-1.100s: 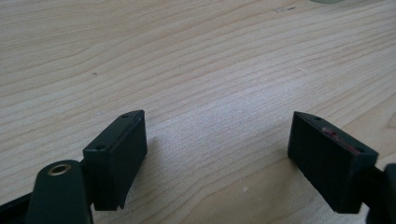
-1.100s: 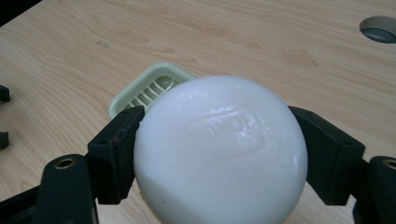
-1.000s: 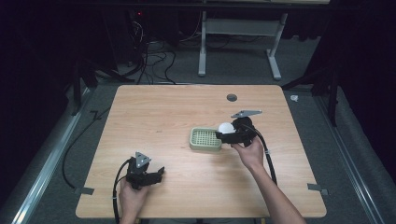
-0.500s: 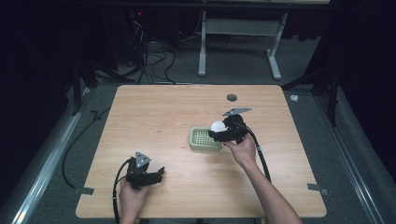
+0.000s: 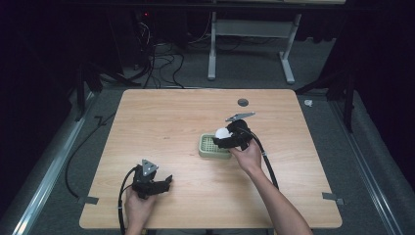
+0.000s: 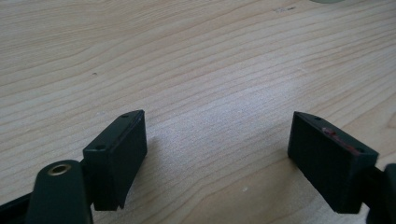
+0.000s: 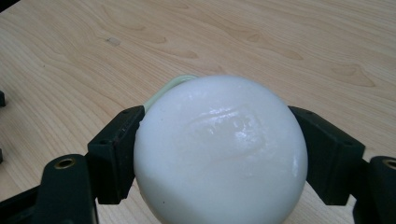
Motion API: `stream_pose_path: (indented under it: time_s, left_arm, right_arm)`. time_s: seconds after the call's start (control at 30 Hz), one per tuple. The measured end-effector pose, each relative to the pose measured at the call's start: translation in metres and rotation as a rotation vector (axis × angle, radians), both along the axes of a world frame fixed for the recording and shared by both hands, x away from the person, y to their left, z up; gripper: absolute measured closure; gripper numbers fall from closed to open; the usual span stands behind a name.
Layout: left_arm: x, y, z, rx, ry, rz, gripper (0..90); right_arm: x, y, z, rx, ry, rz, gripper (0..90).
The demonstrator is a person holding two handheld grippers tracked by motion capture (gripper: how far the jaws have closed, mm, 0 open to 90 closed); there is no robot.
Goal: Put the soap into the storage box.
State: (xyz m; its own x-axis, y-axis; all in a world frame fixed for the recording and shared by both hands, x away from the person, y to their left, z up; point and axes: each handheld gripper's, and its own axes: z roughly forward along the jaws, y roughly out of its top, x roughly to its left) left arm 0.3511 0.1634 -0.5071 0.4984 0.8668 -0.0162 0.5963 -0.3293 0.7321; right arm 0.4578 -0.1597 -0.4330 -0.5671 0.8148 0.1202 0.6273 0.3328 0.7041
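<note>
1. We take the green tray (image 5: 211,146) as our landmark; it lies flat on the wooden table (image 5: 166,117), near the table's middle.
2. We hold the right gripper (image 5: 224,139) directly over the tray's right part. Its jaws are clamped on a white soap bar (image 5: 222,132), one jaw on each side.
3. In the right gripper view the soap bar (image 7: 219,149) sits squarely between the two black jaws, touching both. Its surface is smooth and glossy, with a faint stamped mark on the face turned to the camera.
4. In that same view a pale green edge of the tray (image 7: 163,91) shows just behind the soap. Whether the soap touches the tray or hangs above it, we cannot tell.
5. The right hand (image 5: 247,156) grips its tool from the near side of the tray — a black cable (image 5: 268,166) trails from it toward the table's near edge.
6. We keep the left gripper (image 5: 169,182) well apart from the tray, to its near left, close to the table's near edge. The left hand (image 5: 139,205) holds it low over the wood.
7. In the left gripper view the left gripper (image 6: 217,140) stands released — jaws spread wide, nothing but bare table between them.
8. A small dark round hole (image 5: 242,102) lies in the tabletop beyond the tray, toward the far edge.
</note>
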Motion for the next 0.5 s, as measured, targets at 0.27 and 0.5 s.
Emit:
stream_pose_path:
  time_s: [0.27, 0.5]
  left_arm:
    - [0.0, 0.0, 0.0, 0.001, -0.001, -0.004, 20.0]
    - [0.0, 0.0, 0.0, 0.0, -0.002, -0.003, 20.0]
  right_arm:
    - [0.006, 0.011, -0.008, -0.022, 0.021, 0.007, 23.8]
    - [0.01, 0.018, -0.015, -0.051, 0.031, 0.01, 23.8]
